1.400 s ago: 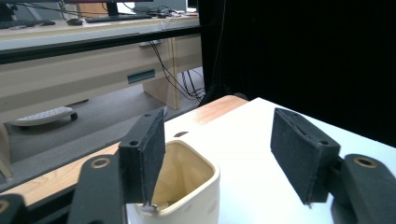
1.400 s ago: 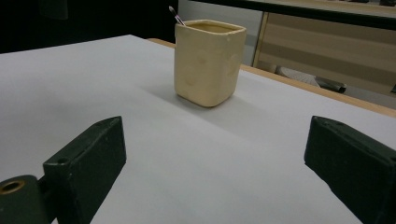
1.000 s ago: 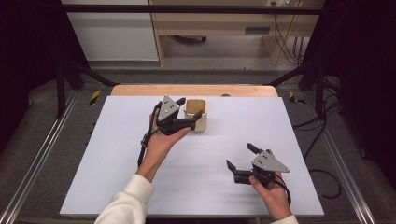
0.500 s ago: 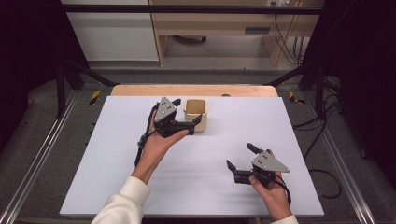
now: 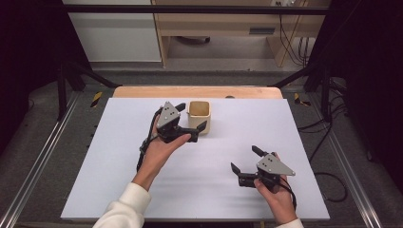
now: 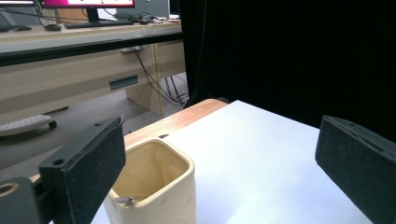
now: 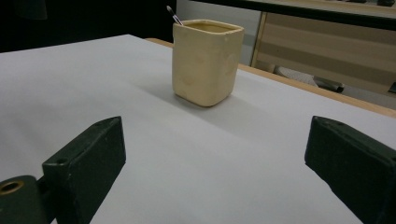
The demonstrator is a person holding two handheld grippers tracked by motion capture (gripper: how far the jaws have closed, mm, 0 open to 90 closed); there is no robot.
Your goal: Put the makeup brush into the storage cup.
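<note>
cream cup (image 5: 200,116) upright, mouth up; left claw (image 5: 194,118) just opened wide beside it; right claw (image 5: 243,159) wide, empty

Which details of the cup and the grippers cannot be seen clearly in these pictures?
- Cup bottom: left gripper view, cut off by the lower edge.
- Small metal-tipped thing in the cup: right gripper view, mostly hidden behind the rim; too small to identify.
- Cup's left side: high view, partly covered by the left gripper.
- Right gripper: jaw tips cut off by the frame's edges.
</note>
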